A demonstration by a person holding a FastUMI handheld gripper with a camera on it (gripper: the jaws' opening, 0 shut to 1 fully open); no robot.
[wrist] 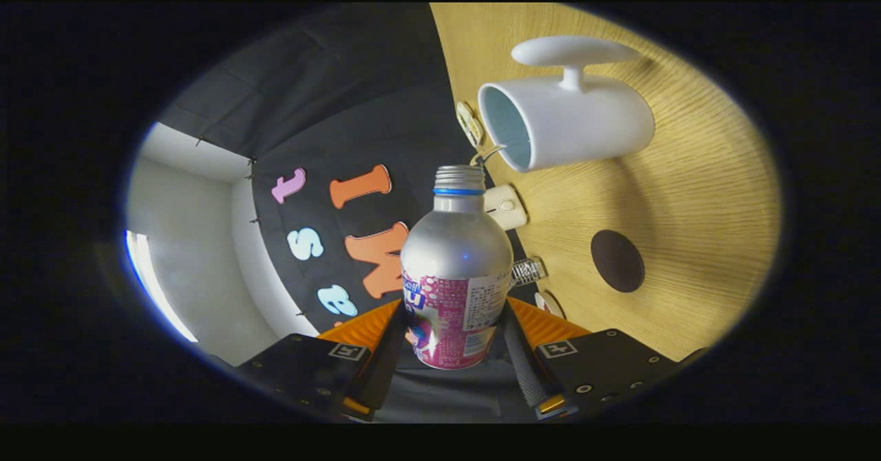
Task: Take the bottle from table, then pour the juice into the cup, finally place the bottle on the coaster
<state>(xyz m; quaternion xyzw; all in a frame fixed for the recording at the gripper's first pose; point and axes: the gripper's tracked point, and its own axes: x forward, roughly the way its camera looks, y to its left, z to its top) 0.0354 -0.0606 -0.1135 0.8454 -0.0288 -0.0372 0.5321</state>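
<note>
Now the claw [451, 351] is clamped on the bottle [454, 275], both fingers pressing its labelled sides. Its open neck points at the white cup [571, 120] on the table [695, 193]; a dark coaster [617, 260] lies nearby.

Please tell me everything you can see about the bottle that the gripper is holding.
The bottle looks like silver metal, with a bare threaded neck, no cap, and a blue ring below the threads. A pink and white label wraps its lower body. It sits between the gripper fingers, which press on the label from both sides. The view is rolled, so the bottle is tipped, its mouth close to the white cup.
</note>
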